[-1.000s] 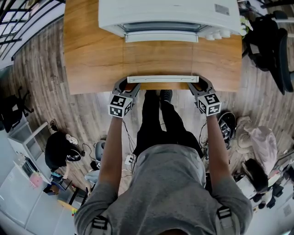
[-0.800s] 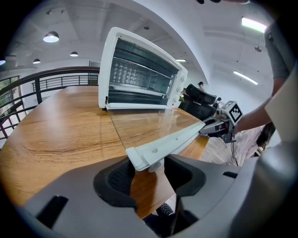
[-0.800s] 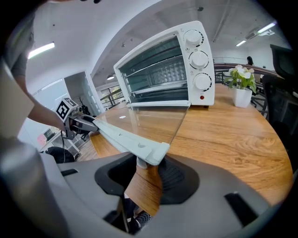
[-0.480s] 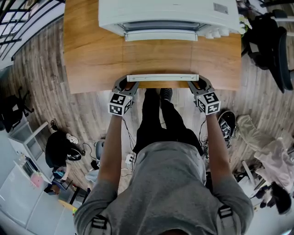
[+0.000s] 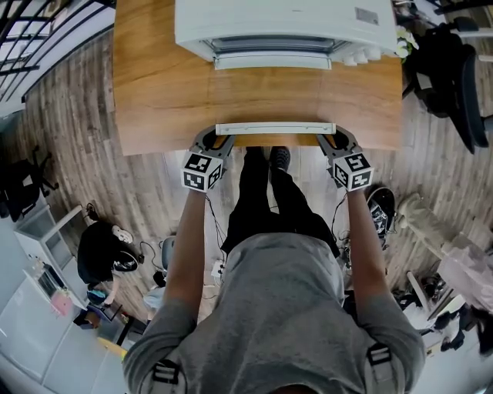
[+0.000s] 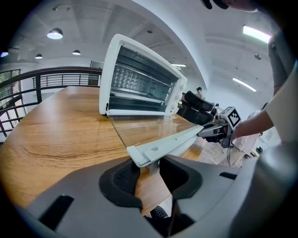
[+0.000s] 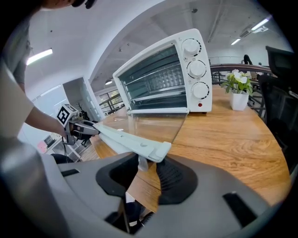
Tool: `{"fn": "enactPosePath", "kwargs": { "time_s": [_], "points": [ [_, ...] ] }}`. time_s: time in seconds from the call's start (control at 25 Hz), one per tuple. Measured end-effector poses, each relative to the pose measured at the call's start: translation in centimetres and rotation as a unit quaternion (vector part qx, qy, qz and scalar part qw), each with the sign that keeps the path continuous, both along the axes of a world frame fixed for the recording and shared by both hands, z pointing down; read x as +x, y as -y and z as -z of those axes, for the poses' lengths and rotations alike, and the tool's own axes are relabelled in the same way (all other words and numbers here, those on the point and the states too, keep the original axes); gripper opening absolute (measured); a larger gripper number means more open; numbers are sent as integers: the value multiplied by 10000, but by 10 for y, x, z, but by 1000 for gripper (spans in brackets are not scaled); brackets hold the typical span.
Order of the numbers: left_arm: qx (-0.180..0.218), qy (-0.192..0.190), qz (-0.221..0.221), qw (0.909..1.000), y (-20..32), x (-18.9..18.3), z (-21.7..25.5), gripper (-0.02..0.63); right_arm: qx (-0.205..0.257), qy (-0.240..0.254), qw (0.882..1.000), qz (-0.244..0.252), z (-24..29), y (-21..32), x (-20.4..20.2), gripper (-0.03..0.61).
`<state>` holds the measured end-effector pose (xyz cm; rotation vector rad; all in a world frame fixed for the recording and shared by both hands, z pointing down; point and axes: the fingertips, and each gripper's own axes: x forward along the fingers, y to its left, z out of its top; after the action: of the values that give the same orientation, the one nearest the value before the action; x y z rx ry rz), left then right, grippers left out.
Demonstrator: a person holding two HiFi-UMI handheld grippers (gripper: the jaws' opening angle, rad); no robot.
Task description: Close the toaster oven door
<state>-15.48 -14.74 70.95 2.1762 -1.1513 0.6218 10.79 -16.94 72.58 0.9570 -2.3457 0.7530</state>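
A white toaster oven [image 5: 285, 23] stands at the table's far edge. Its glass door [image 5: 269, 96] lies open and flat toward me. The door's white handle [image 5: 275, 128] runs along the near edge. My left gripper [image 5: 219, 141] is at the handle's left end, where the handle [image 6: 163, 146] crosses its jaws. Those jaws have just been closing, and a thin gap still shows beside the handle's post between them. My right gripper [image 5: 330, 141] is at the right end. Its jaws have also just been closing and now sit against the post of the handle [image 7: 135, 144].
The oven rests on a wooden table [image 5: 154, 100] whose near edge lies just under the handle. A small potted plant [image 7: 238, 90] stands right of the oven. A black office chair [image 5: 454, 77] is off the table's right side. My legs are below the edge.
Both grippers stay at the handle's two ends, and their fingers have drawn in a little round it. The door lies flat as before.
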Motion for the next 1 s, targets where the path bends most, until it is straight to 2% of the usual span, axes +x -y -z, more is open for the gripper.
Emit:
{"fn": "enactPosePath", "kwargs": {
  "time_s": [0.44,1.0],
  "points": [
    [45,-180,79,9998,1,1,20,129,47,101,9999,-132,21,0,1,118],
    [63,-209,64,9997,3,0,41,126,29,235,9995,-197,41,3,1,118]
  ]
}}
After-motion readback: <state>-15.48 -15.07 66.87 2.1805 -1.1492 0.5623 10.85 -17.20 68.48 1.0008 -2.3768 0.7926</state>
